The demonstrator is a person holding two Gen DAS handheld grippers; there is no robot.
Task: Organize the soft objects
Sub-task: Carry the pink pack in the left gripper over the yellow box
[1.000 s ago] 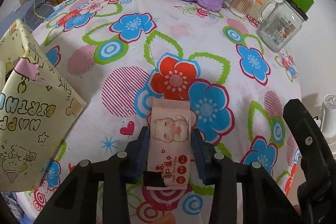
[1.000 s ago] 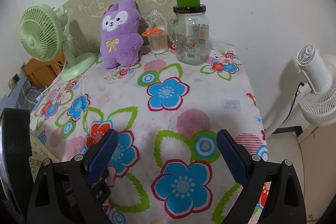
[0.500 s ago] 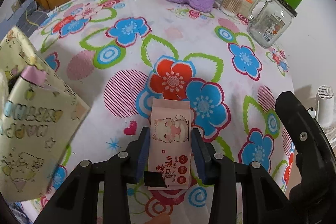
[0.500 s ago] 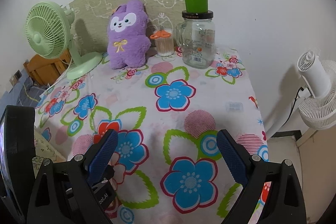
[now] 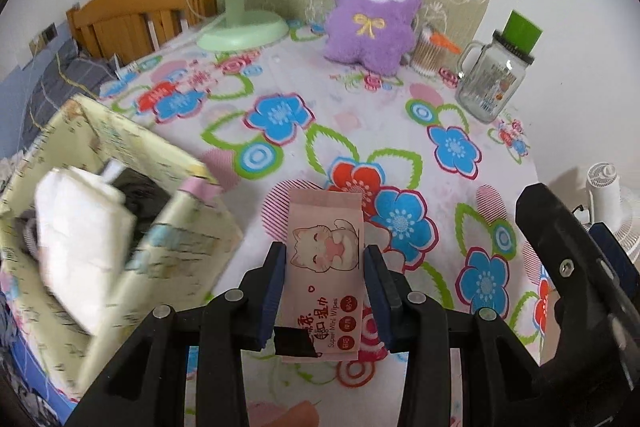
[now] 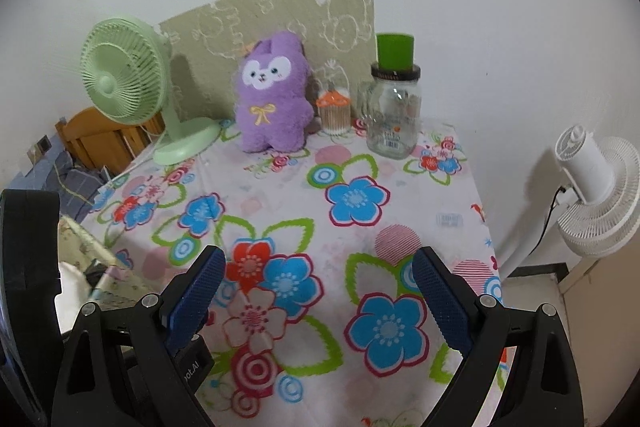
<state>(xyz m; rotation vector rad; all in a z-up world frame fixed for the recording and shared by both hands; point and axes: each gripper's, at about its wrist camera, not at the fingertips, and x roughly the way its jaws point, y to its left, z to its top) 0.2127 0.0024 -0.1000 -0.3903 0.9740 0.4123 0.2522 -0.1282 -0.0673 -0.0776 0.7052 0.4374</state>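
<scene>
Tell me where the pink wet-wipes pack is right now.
In the left wrist view the wet-wipes pack is clamped in the left gripper, above the flowered tablecloth, just right of the open gift bag.

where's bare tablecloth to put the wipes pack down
The middle of the floral tablecloth is free, from the right gripper back toward the purple plush. The back edge is crowded: green fan, plush, glass jar. The gift bag fills the left.
</scene>
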